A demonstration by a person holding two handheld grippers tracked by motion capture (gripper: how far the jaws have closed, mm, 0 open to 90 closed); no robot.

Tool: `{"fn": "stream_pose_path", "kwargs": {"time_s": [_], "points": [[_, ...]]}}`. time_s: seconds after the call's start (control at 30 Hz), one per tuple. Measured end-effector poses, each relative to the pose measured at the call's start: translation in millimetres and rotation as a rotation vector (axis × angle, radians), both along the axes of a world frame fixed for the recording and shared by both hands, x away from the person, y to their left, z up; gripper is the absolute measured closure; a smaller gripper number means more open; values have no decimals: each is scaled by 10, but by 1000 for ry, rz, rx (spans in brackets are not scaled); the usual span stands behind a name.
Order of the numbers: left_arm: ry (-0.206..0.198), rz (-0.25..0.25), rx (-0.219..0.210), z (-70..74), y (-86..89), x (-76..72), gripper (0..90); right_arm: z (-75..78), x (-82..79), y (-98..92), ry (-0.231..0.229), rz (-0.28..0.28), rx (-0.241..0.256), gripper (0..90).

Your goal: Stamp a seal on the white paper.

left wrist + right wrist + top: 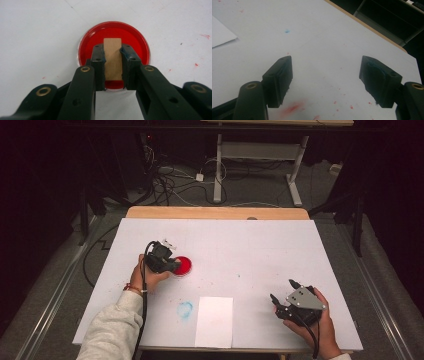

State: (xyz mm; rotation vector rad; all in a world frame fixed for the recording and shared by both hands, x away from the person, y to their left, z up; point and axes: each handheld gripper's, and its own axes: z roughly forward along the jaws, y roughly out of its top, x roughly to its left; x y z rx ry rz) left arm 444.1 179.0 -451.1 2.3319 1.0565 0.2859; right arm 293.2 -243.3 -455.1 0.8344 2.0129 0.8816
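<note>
Left gripper view: left gripper [112,62] pinches wooden block [112,53], perhaps dipped.

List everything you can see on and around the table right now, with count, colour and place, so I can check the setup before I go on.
Wooden block: one, light brown, clamped in the left claw above the red dish.
Red dish: one, round, red, on the table's left half.
Paper sheet: one, white, at the near edge, centre.
Blue smudge: one, left of the paper sheet.
Red flecks: several, scattered on the surface near the right claw.
Table: one, white top with a wooden far edge.
Second table: one, white legs, on the floor beyond.
Cables: several, on the floor beyond.
Left claw: black, shut on the block.
Right claw: black, open, near right.
</note>
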Motion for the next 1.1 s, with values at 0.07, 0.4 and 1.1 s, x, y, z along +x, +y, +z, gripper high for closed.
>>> {"fn": "stream_pose_path", "kwargs": {"time_s": [0.07,0.4,1.1], "points": [[-11,-6,-7,28,8,-12,734,-1,-4,-4,-2,0,-1,274],[-61,-42,7,186,-72,-117,734,17,-29,-21,-13,5,-4,274],[-142,-164,-18,553,-235,-456,734,51,-34,3,-8,33,34,274]]}}
